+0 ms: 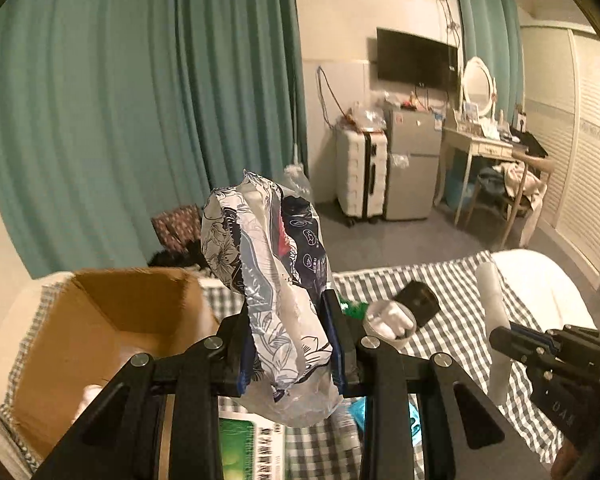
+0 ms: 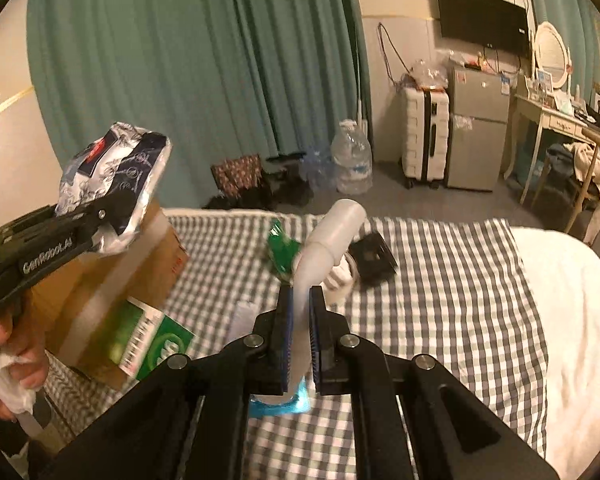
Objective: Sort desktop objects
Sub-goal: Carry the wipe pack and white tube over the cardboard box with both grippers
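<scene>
Midway by my guess: left hand-held gripper [image 1: 292, 344] clamps a tissue pack [image 1: 268, 280], right hand-held gripper [image 2: 300, 336] pinches a white bottle [image 2: 332, 232]; a black case [image 2: 374, 258] and green packet [image 2: 282, 252] wait mid-frame on the bed [image 2: 460, 280].

Teal curtains [image 1: 140, 100] fill upper left; TV [image 1: 418, 60] on cream wall upper right, fridge [image 1: 412, 164] & white suitcase [image 1: 360, 172] below, grey floor.

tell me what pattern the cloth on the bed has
Grey and white check; the cloth shows best in the right wrist view.
</scene>
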